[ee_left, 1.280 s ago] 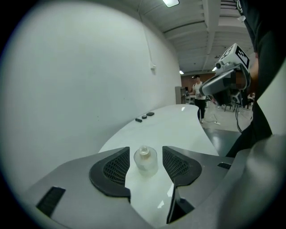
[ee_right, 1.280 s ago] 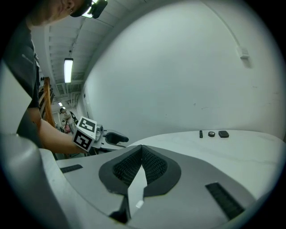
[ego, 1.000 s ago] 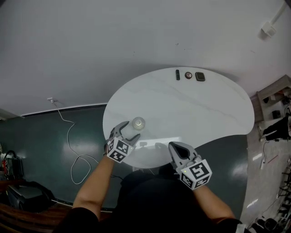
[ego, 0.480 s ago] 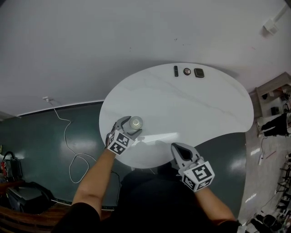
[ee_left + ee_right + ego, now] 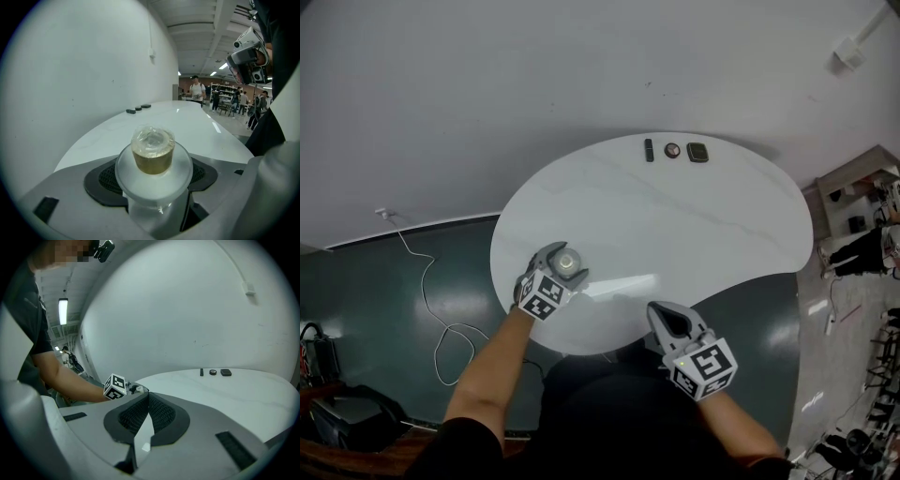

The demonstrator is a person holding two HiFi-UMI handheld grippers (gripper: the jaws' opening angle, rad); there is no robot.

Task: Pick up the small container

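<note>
Subject: small container [image 5: 153, 152], translucent body, wide round rim, brownish top under crinkled film.
Location of subject: upright on the white oval bench [image 5: 703, 225], near its left near edge.
Long axis of subject: vertical; the wide rim lies level, across the line of approach.
Key relation: the container stands straight ahead of the left gripper [image 5: 562, 262], inside the gap, one finger on each side of it.
Left fingers [image 5: 101, 178]: spread wide, having just been opening; the dark pads flank the container and do not appear to press on it.
Line of approach: the left gripper slopes downward toward the bench from the near-left side.
Right gripper [image 5: 661, 311]: well apart from the container, over the near edge of the bench.
Right fingers [image 5: 161, 413]: together at the tips, nothing between them.
Nearer hand: the left, by a clear margin.
Judged next requirement: a straight closing of the left fingers on the body, with no further reach needed.
Judged risk: the wide rim may catch a finger and tip the container.
Count, task things: one container, two grippers.
Count, other things: three small dark items at the far edge, namely a bar [image 5: 649, 150], a disc [image 5: 672, 150] and a rounded block [image 5: 697, 152]; one cable [image 5: 431, 300] on the floor.
</note>
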